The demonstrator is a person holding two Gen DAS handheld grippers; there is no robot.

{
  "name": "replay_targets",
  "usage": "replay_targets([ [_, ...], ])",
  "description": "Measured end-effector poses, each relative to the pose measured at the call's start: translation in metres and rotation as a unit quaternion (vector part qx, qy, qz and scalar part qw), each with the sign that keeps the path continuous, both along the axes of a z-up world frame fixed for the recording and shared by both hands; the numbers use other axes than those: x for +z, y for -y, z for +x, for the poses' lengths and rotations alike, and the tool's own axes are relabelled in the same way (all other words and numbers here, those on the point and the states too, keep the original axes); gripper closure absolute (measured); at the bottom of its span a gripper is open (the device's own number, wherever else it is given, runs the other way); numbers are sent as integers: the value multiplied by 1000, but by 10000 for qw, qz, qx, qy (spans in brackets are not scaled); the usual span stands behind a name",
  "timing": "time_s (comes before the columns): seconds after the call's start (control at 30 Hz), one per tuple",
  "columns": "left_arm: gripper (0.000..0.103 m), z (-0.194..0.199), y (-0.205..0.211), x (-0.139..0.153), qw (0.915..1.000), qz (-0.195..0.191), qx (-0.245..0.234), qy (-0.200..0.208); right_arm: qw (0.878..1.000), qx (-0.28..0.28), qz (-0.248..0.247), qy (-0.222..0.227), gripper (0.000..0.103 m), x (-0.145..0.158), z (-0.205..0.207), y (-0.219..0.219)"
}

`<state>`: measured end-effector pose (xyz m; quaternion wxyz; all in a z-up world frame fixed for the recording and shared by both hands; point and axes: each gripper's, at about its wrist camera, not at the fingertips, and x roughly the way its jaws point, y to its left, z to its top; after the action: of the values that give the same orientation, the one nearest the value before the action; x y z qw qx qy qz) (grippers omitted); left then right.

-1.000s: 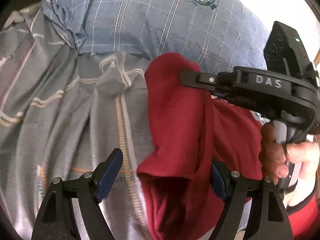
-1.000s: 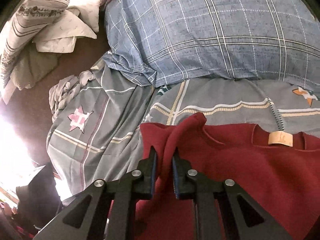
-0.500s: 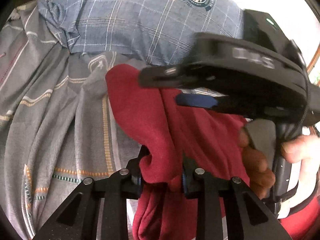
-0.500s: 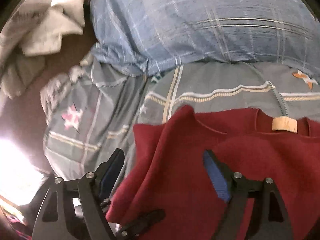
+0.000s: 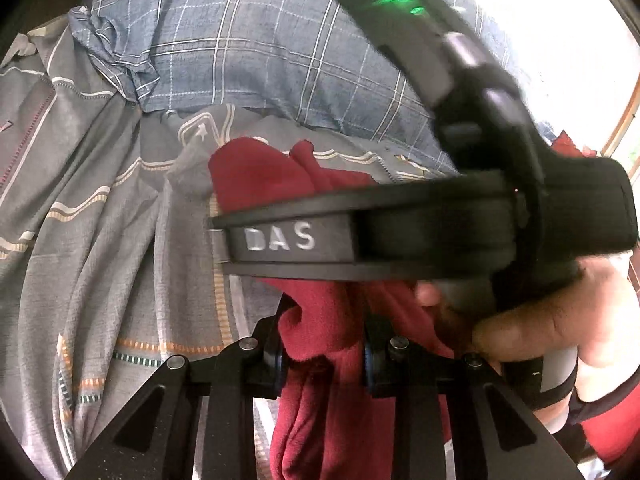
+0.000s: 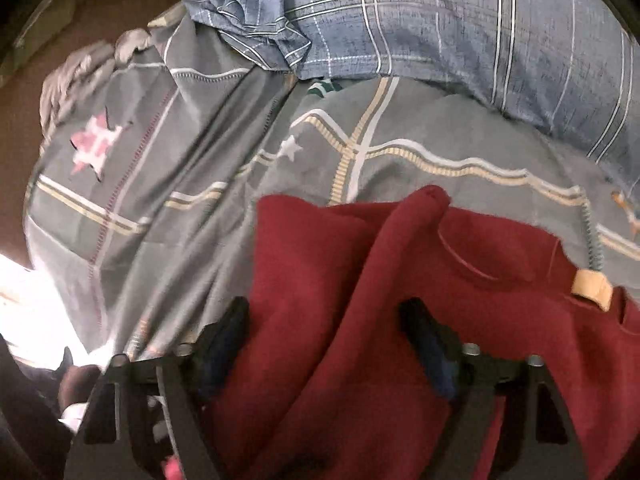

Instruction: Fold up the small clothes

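Note:
A dark red top (image 6: 360, 280) with a tan neck label (image 6: 592, 286) lies rumpled on a grey patterned bedsheet (image 6: 180, 184). In the left wrist view my left gripper (image 5: 322, 346) is shut on a bunched fold of the red top (image 5: 320, 332), which hangs below it. The right gripper's black housing marked DAS (image 5: 288, 238) crosses that view just above the fold, held by a hand (image 5: 532, 320). In the right wrist view my right gripper (image 6: 326, 340) hangs over the top's left shoulder. Its jaws are closing with a ridge of red cloth between them, the pads not pressing it.
A blue plaid pillow (image 6: 460, 28) lies along the far side of the sheet. The sheet's bunched edge (image 6: 72, 80) drops to a brown floor (image 6: 24, 128) on the left. A person's red sleeve (image 5: 612, 420) shows at the right.
The left gripper went from wide open to shut on a fold of the red top. The right gripper let go of the top's edge, opened, and moved down across the left camera's view.

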<state>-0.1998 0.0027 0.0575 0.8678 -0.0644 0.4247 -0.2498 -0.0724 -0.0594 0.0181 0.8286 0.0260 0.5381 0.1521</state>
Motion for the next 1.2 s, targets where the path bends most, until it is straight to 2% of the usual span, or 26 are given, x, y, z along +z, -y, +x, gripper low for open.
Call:
replay_targets([
  [0.03, 77, 0, 1, 0, 10000, 21, -3, 4, 9999, 21, -55, 86, 49, 1, -3, 0],
  [0.1, 75, -3, 4, 2, 10000, 56, -37, 42, 9997, 51, -34, 233, 62, 5, -8, 2],
  [0.13, 71, -3, 4, 2, 10000, 53, -56, 47, 9996, 55, 2, 289, 67, 8, -10, 4],
  [0.3, 51, -10, 3, 3, 9999, 97, -100, 16, 9974, -136, 494, 499, 73, 19, -18, 25],
  [0.37, 43, -13, -2, 5, 10000, -8, -29, -9, 9955, -233, 733, 550, 73, 22, -20, 37],
  [0.43, 37, -15, -3, 9, 9999, 26, 85, 81, 9934, -320, 947, 568, 74, 24, -21, 46],
  [0.5, 36, -19, 1, 10, 9999, 67, 50, 113, 9912, -376, 1127, 580, 74, 26, -23, 55],
  [0.6, 42, -20, 9, 5, 9999, 116, -48, 4, 9894, -438, 1250, 591, 74, 28, -21, 59],
  [0.63, 62, -19, 10, 4, 9999, 124, -45, -13, 9891, -442, 1271, 603, 74, 28, -22, 61],
  [0.67, 76, -20, 12, 6, 9999, 93, -66, -40, 9887, -434, 1288, 627, 74, 30, -23, 63],
  [0.73, 82, -24, 18, 19, 9999, 7, -141, 50, 9883, -431, 1303, 662, 76, 32, -26, 68],
  [0.8, 84, -31, 28, 34, 9992, 106, -228, 299, 9869, -436, 1366, 736, 77, 38, -30, 78],
  [0.93, 84, -37, 54, 58, 9978, -43, -512, 411, 9825, -475, 1518, 973, 79, 62, -42, 105],
  [1.1, 84, -47, 116, 83, 9905, -30, -1241, 596, 9802, -683, 1233, 1392, 80, 96, -72, 161],
  [1.2, 84, -55, 161, 80, 9841, 74, -1677, 582, 9781, -985, 1019, 1527, 81, 104, -95, 207],
])
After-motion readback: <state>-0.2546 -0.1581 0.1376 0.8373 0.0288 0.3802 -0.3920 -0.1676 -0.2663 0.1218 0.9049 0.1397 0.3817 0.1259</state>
